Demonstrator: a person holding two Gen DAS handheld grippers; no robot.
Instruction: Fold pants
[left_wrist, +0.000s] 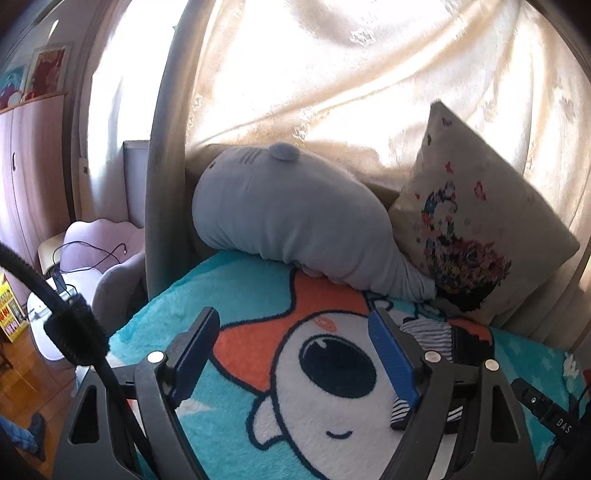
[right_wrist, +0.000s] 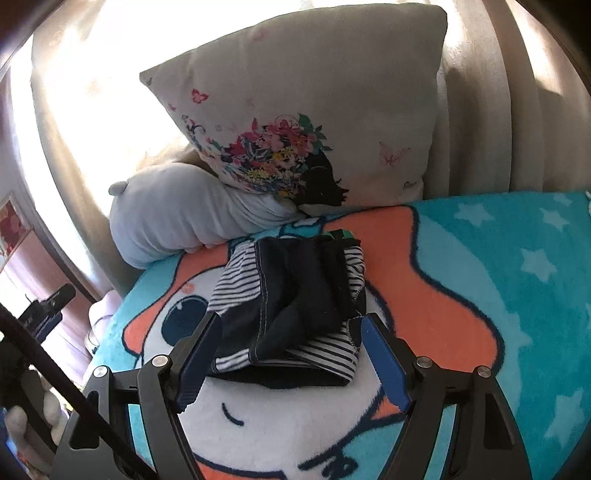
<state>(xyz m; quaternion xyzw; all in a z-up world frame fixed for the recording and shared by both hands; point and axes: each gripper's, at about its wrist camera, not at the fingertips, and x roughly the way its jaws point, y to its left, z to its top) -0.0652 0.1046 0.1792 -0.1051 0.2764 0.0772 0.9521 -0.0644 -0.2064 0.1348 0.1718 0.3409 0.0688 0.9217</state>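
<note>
Sunlight is glowing through a cream curtain (left_wrist: 332, 74) behind the bed, where a turquoise cartoon blanket (right_wrist: 498, 277) is carrying everything. Leaning against the headboard are a flowered cushion (right_wrist: 314, 110) and a grey plush whale (left_wrist: 288, 214), the cushion resting partly on the whale's tail. The pants (right_wrist: 295, 306), dark navy with striped panels, are lying on the blanket in a compact bundle that looks already folded, well short of the pillows. The right gripper (right_wrist: 291, 358) is standing released, its blue pads spread wide on either side of the bundle's near edge and pressing on nothing. The left gripper (left_wrist: 295, 354) is also standing spread and empty over the blanket's cartoon face, with the pants just beyond its right finger. Judging by the tidy stack, the fold is nearly or fully done, and the step in hand is letting go cleanly. To do that well, both grippers should be drawing straight back and slightly upward, keeping the pads clear of the top layer so no hem is being snagged and dragged open.
</note>
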